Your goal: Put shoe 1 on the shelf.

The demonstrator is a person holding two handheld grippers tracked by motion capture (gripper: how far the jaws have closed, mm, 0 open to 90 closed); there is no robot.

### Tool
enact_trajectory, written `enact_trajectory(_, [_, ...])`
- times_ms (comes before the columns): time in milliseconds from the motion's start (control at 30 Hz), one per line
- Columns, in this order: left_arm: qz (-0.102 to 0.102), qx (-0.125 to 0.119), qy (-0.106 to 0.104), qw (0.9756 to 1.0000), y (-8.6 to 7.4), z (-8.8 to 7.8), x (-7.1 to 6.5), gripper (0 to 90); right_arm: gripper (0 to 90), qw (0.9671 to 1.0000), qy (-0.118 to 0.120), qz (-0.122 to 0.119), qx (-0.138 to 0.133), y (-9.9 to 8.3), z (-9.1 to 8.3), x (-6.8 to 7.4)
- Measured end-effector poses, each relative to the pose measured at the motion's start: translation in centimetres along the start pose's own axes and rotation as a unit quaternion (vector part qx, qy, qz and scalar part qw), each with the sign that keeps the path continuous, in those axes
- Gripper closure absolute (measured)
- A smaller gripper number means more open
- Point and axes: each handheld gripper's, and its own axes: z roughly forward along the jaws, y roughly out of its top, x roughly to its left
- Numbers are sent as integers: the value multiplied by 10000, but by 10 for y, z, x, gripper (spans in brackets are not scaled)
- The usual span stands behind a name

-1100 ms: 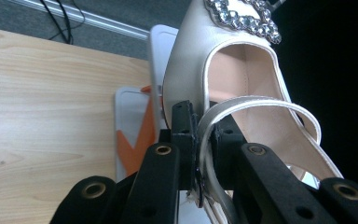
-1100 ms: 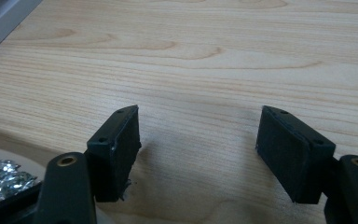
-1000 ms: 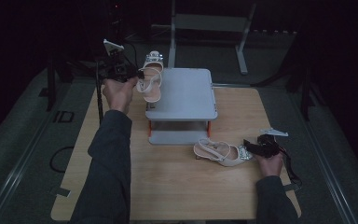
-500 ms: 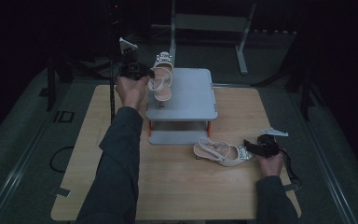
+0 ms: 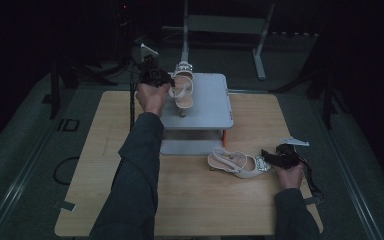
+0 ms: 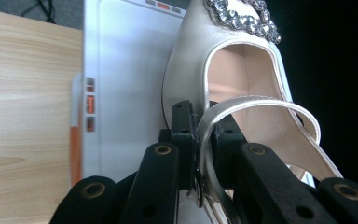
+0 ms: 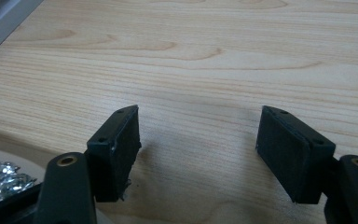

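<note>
On the high view, the left gripper point(image 5: 166, 82) is stretched out over the far left part of the table point(image 5: 95, 165), at the left edge of a grey two-level shelf point(image 5: 207, 107) that stands at the far middle of the table. Its jaws are clamped together on the heel strap of a cream shoe point(image 5: 182, 90) with a sparkling buckle on the toe. The shoe is over the top level of the shelf, its toe pointing to the far side and its heel to the near side; whether the sole touches the shelf, I cannot tell.

The left gripper view shows the grip up close: the two black pads point(image 6: 182, 135) press on the thin strap from both sides, with the open inside of the shoe point(image 6: 242, 70) just beyond and the grey shelf top point(image 6: 126, 70) under it.

A second cream shoe point(image 5: 237, 163) lies on its side on the table, near and to the right of the shelf, its buckle end toward the right. The right gripper point(image 5: 275, 157) rests low on the table just beside that buckle end, with its jaws wide apart and nothing between them. The right gripper view shows the two pads point(image 7: 119, 140) standing apart over bare wood, with a bit of the sparkling buckle point(image 7: 0, 179) at the lower left corner.
</note>
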Motion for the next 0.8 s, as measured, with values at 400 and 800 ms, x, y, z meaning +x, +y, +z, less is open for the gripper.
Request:
enact_trajectory(400, [-68, 215, -167, 9996, -4, 9, -4, 827, 300, 10000, 8, -1, -2, 0, 0, 0])
enact_trajectory(800, [-33, 251, -92, 9996, -10, 7, -4, 826, 300, 10000, -5, -16, 2, 0, 0, 0])
